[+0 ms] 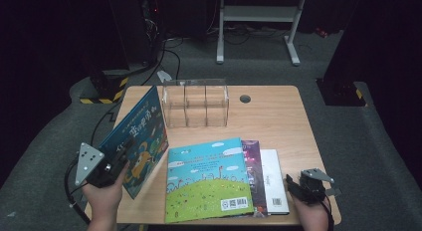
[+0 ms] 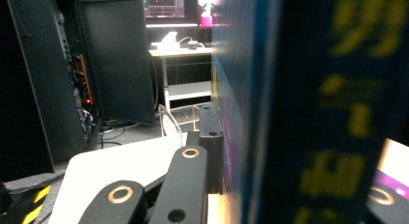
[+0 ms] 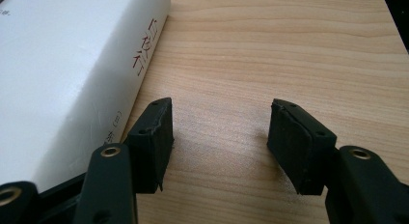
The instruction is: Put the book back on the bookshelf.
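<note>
A blue picture book (image 1: 141, 134) with yellow lettering is tilted up on its edge over the table's left side. My left gripper (image 1: 118, 164) is shut on its near lower corner. In the left gripper view the book's cover (image 2: 308, 113) stands close by on the right, with one black finger (image 2: 211, 137) pressed against it. My right gripper (image 1: 294, 187) rests near the front right corner of the table. Its jaws (image 3: 219, 132) are open over bare wood, just right of a white book (image 3: 62, 79).
A green-and-blue picture book (image 1: 206, 178) lies flat at the front centre, on top of a dark purple book (image 1: 254, 166) and the white book (image 1: 273, 176). A clear three-slot holder (image 1: 195, 104) stands at the back of the wooden table (image 1: 268, 121). A grey grommet (image 1: 245, 98) sits to its right.
</note>
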`<state>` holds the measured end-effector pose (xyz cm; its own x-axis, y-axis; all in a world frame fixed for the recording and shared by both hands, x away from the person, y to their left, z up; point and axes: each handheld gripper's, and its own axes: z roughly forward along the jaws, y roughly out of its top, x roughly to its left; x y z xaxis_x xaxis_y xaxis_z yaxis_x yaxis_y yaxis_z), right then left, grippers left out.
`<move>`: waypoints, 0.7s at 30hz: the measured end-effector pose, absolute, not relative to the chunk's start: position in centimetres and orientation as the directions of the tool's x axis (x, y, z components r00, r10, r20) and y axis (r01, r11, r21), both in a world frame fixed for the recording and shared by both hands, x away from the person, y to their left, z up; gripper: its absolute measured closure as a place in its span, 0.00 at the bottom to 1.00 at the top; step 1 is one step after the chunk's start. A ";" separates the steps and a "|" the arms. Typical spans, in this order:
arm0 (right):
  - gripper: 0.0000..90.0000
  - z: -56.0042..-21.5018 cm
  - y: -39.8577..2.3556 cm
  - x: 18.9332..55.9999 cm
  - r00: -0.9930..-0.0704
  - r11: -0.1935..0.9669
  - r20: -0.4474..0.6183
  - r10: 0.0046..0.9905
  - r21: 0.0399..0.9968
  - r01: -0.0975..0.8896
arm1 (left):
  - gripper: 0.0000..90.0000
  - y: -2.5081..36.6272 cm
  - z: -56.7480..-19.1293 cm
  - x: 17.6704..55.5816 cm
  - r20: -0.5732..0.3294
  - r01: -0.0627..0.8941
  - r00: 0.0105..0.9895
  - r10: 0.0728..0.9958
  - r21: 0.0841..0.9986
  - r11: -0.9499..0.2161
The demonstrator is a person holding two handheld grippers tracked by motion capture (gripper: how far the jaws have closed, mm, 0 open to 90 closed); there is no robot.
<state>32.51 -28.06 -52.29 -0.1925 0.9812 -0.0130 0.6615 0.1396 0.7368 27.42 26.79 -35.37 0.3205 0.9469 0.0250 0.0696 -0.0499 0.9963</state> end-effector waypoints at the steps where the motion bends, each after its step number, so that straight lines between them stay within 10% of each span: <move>1: 0.47 -52.3 -28.1 32.5 -0.193 0.140 -0.013 0.981 0.737 0.662 | 0.92 26.8 -35.2 27.6 0.027 0.071 0.321 0.947 0.996 -0.052; 21: 0.47 -52.3 -28.1 32.7 -0.198 0.143 -0.012 0.980 0.735 0.663 | 0.92 24.4 -33.5 31.7 -0.025 0.095 0.338 0.941 0.995 -0.007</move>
